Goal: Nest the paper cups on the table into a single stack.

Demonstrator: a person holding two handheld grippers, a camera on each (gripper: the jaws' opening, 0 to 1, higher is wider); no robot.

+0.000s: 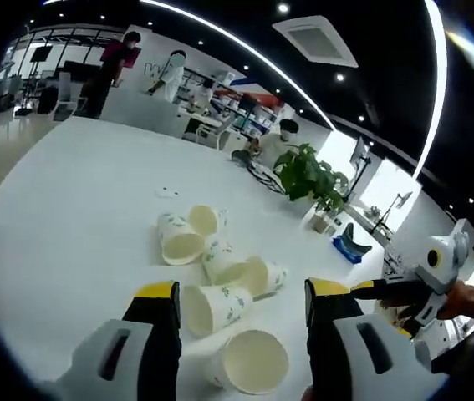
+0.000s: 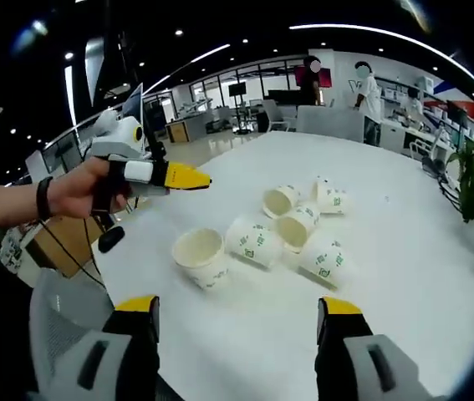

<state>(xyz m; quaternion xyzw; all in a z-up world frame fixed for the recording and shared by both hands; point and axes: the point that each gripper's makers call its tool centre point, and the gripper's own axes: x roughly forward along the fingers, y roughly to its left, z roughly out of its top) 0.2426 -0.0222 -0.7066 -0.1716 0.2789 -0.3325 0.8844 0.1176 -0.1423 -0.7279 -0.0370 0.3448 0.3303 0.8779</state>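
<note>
Left gripper view
Landmark: round white table (image 1: 78, 225).
Left gripper (image 1: 242, 302): grey body, yellow-tipped black jaws standing wide apart, nothing between them, raised above the near part of the table.
Cups: six white paper cups with green print (image 1: 220, 276) in a loose cluster near the middle of the table, none nested.
Upright cup (image 1: 250, 362): mouth up, nearest the jaws, at the near edge of the cluster.
Lying cups: one on its side (image 1: 213, 307) just behind the upright cup; the remaining four on their sides farther in, some touching.
Right gripper (image 1: 369, 289): enters from the right beyond the table edge, held in a hand (image 1: 471, 299); I cannot tell how its jaws stand here.
Plant: green potted plant (image 1: 313, 179) beyond the far side of the table.

Right gripper view
Right gripper (image 2: 238, 316): jaws spread wide, holding nothing, over the near edge of the table (image 2: 404, 276).
Cups: same cluster (image 2: 291, 234) mid-table; the upright cup (image 2: 201, 256) is at its left end, the rest lie on their sides.
Left gripper (image 2: 188, 178): held in a hand (image 2: 86, 190) at the left, above the table edge and apart from the cups; jaw spacing cannot be told.
</note>
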